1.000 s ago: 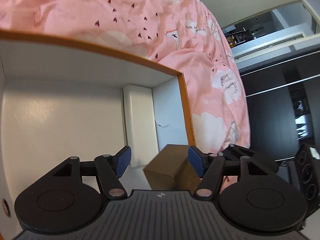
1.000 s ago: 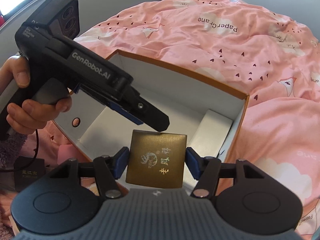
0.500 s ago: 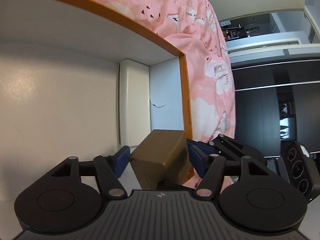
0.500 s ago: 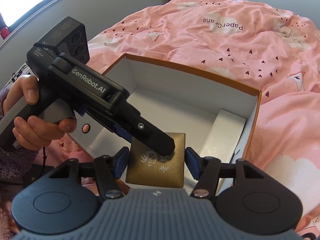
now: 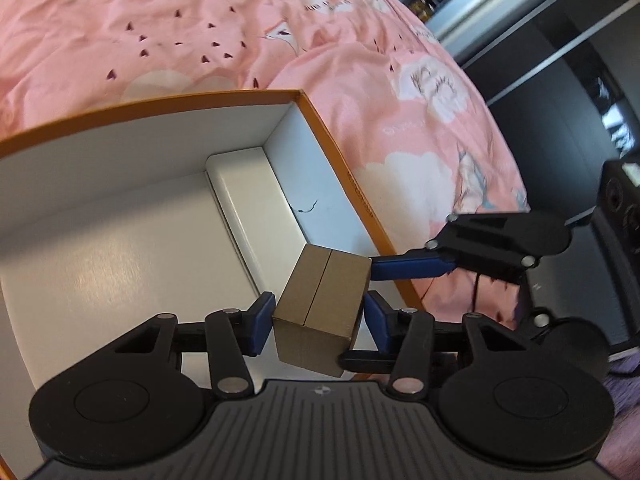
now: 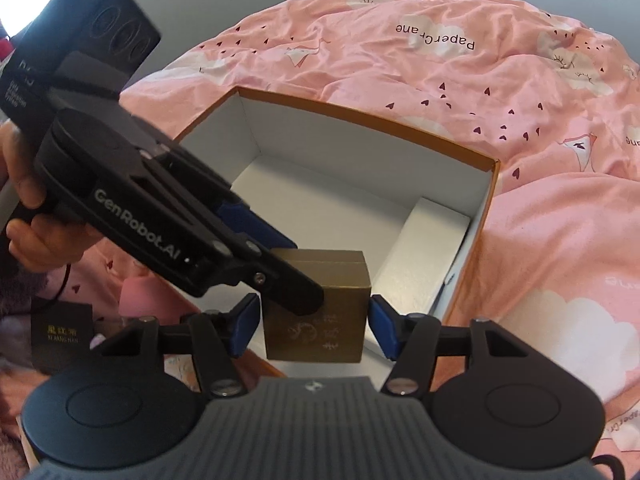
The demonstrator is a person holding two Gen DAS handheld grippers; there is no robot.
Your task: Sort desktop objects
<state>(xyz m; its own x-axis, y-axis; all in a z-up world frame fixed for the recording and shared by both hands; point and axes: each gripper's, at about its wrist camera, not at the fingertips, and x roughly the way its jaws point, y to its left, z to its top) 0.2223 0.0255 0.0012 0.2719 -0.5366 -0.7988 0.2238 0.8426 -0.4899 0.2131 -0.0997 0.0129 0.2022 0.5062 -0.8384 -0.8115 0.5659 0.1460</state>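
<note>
Gold box (image 6: 316,312) sits between both grippers above the white carton (image 6: 360,184); left gripper (image 5: 316,322) grasps it, right gripper (image 6: 314,326) is released

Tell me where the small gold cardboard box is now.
The small gold cardboard box sits between both grippers' blue fingers, over the near right corner of the orange-rimmed white carton.
</note>
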